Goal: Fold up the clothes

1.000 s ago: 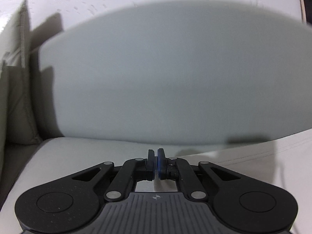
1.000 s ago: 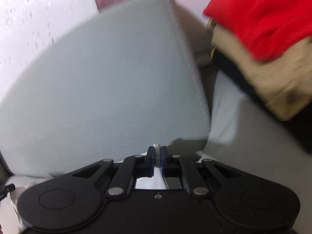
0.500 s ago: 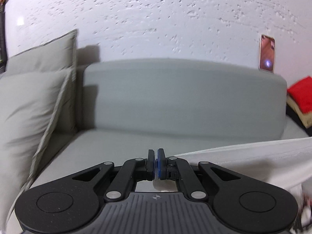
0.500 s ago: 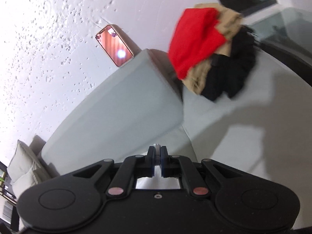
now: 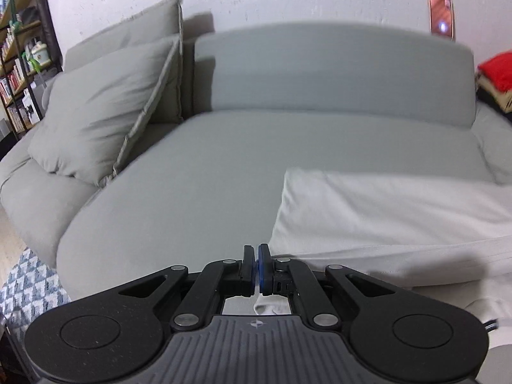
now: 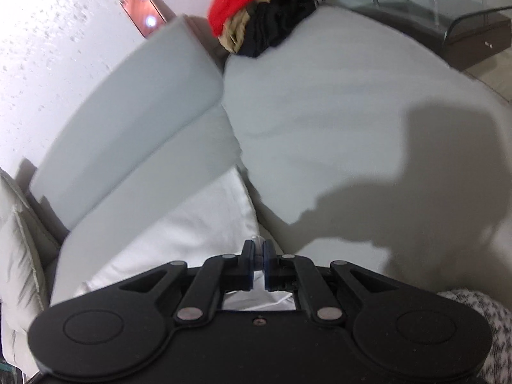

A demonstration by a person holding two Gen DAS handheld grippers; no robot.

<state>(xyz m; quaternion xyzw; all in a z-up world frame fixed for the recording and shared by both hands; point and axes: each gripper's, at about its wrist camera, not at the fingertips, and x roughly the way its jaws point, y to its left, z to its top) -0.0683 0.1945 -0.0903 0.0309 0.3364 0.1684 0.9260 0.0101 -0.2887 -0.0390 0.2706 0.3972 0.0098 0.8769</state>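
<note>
while the grey cushions (image 5: 105, 118) slouch at the couch's far left, the left gripper (image 5: 256, 267) sits clenched on an edge of the white garment (image 5: 393, 220), which lies spread on the grey couch (image 5: 198, 192) seat. further right, the right gripper (image 6: 258, 264) pinches the same cloth, and a pile of clothes (image 6: 262, 9) sits on the far end.

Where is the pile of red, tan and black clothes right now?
The clothes pile sits at the sofa's far right end, past the back cushion; it shows top centre in the right wrist view, at the right edge in the left wrist view.
</note>
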